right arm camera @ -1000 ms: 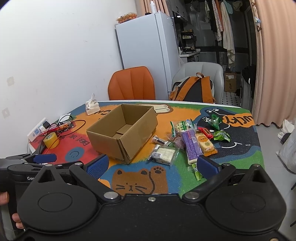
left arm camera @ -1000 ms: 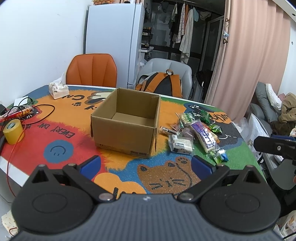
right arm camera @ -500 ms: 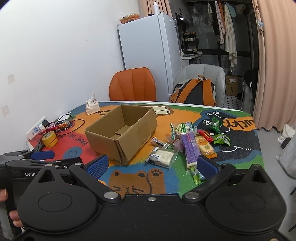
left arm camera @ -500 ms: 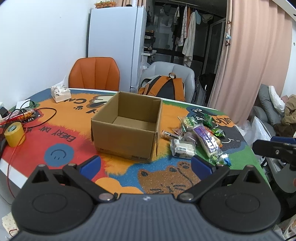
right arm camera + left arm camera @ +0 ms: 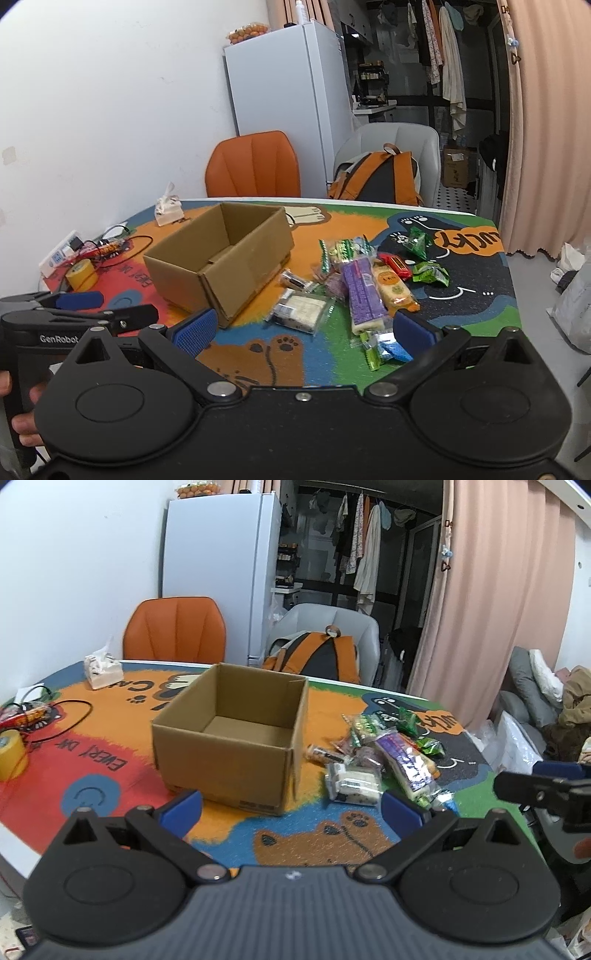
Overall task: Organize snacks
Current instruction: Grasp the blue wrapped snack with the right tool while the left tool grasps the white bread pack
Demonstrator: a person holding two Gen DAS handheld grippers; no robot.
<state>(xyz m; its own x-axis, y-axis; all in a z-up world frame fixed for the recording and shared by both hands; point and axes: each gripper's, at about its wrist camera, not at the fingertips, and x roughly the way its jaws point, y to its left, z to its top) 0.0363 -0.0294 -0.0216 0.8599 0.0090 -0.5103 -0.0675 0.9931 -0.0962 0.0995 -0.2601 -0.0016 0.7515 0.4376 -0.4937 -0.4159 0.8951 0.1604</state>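
Observation:
An empty open cardboard box (image 5: pixel 236 738) (image 5: pixel 221 262) stands mid-table on the colourful cat mat. To its right lies a heap of several snack packets: a purple bar (image 5: pixel 360 291) (image 5: pixel 402 758), an orange packet (image 5: pixel 393 290), a clear white packet (image 5: pixel 301 310) (image 5: pixel 354 782), green packets (image 5: pixel 430 271) and a blue one (image 5: pixel 391 349). My left gripper (image 5: pixel 291 808) hovers open before the box's near corner. My right gripper (image 5: pixel 304 328) hovers open just short of the snack heap. Neither holds anything.
A tissue pack (image 5: pixel 101 670), yellow tape roll (image 5: pixel 11 753), cables and a power strip (image 5: pixel 61 253) sit along the table's left side. An orange chair (image 5: pixel 175 633), a grey chair with a backpack (image 5: pixel 321 657) and a white fridge (image 5: pixel 218 572) stand behind.
Both grippers have edged forward toward the table, so the box and snacks look a little closer. Nothing was picked up and both stay open.

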